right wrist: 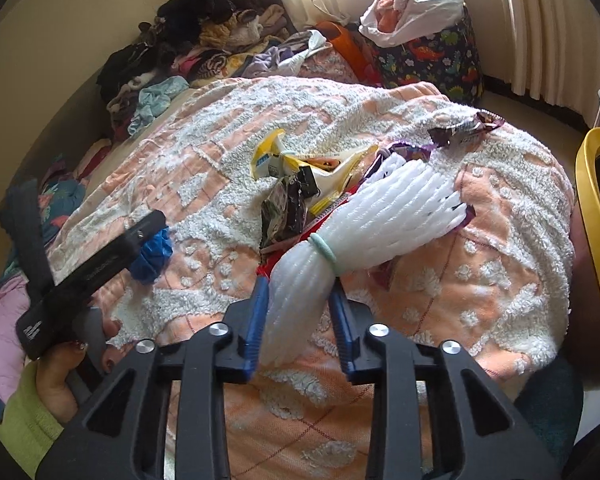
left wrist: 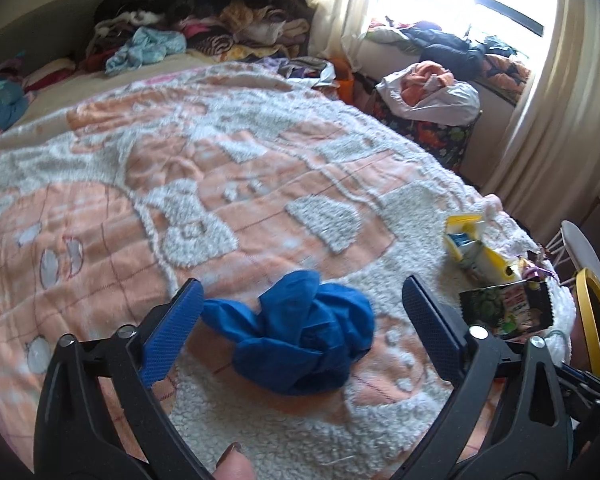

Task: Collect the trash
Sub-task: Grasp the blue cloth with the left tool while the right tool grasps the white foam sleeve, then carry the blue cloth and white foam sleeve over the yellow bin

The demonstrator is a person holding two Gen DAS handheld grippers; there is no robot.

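Note:
A crumpled blue glove (left wrist: 300, 332) lies on the fleecy peach-and-white blanket (left wrist: 220, 160). My left gripper (left wrist: 300, 284) stands open around it; the right pad is clear of it. In the right wrist view, one left finger (right wrist: 148, 228) shows beside the same blue glove (right wrist: 154, 256). My right gripper (right wrist: 298, 292) is shut on the narrow end of a white foam netting bundle (right wrist: 380, 208) tied with a pale green band. Behind the bundle lie a yellow wrapper (right wrist: 284, 160), a dark snack packet (right wrist: 284, 208) and a purple wrapper (right wrist: 468, 126).
A yellow-rimmed bin (right wrist: 596, 200) stands at the bed's right edge. Piled clothes (left wrist: 188, 12) fill the bed's far end. A white bag of laundry (left wrist: 432, 92) sits on a dinosaur-print hamper by the curtain. A hand with a green sleeve (right wrist: 60, 376) holds the left gripper.

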